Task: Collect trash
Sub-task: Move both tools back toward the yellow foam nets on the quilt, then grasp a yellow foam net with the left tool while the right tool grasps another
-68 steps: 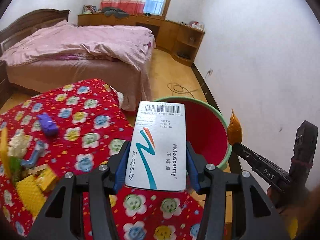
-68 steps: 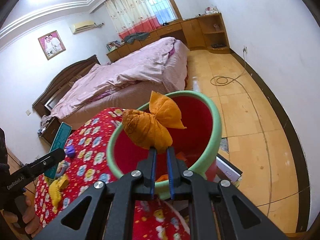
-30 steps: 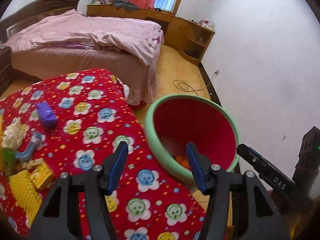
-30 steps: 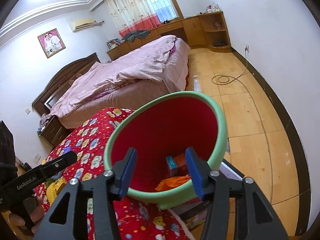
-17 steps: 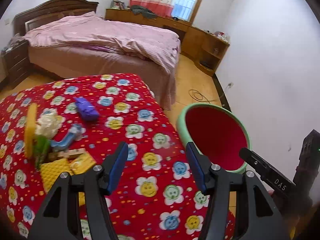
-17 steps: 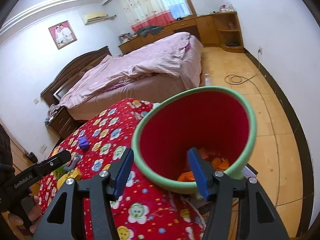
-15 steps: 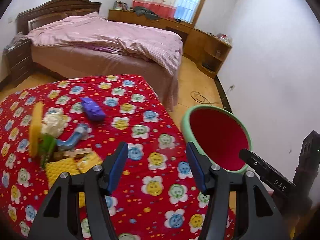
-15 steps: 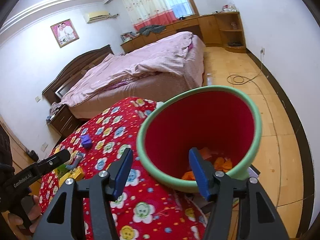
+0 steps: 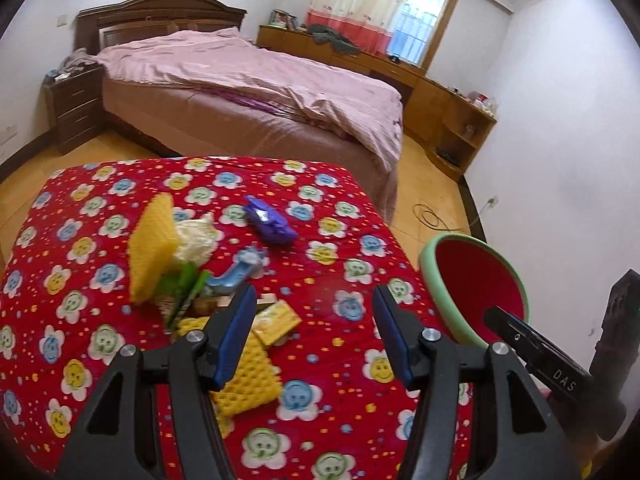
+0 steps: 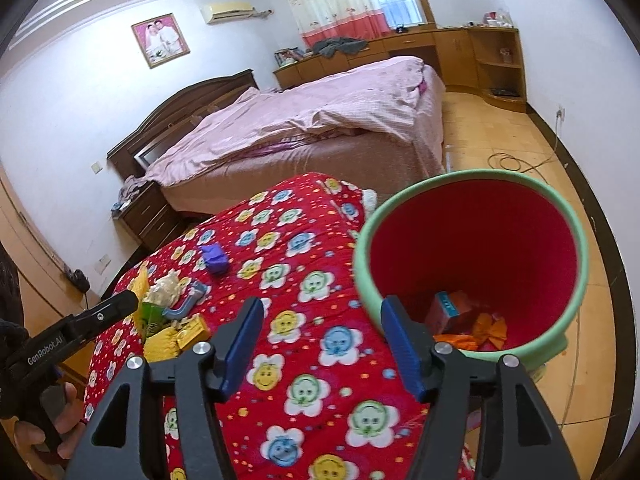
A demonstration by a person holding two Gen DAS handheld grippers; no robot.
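Both tools are empty: the left hand-held gripper (image 9: 312, 330) hangs with its blue pads spread wide over a worktop (image 9: 100, 344) draped in red flower-print cloth, and the right hand-held gripper (image 10: 322, 344) is likewise parted, holding nothing, at the worktop's edge beside the bin.

Nearest the left tool lies a cluster of litter: a yellow waffle-textured sheet (image 9: 248, 380), a small yellow packet (image 9: 276, 320), green wrappers (image 9: 182, 292), a blue plastic piece (image 9: 236, 272), a crumpled white wad (image 9: 196, 236) and a second yellow sheet (image 9: 154, 248) propped on edge. A crushed purple wrapper (image 9: 269, 226) sits alone a little beyond.

The green-rimmed bin (image 10: 576, 240) with a red interior stands off the worktop's right side, already holding orange scraps (image 10: 480, 330) and a small box (image 10: 448, 308).

The step in hand appears to be the next pick. The pile is tangled, so taking one loose outer piece, probably the small packet or the flat sheet by its raised edge, looks safer than closing on the heap, which could drag neighbours off the cloth. The purple wrapper, lying clear, suits the right tool.

Behind stand a pink-covered bed (image 9: 248, 92), wooden cabinets (image 9: 452, 104) and a curtained window (image 9: 412, 20).
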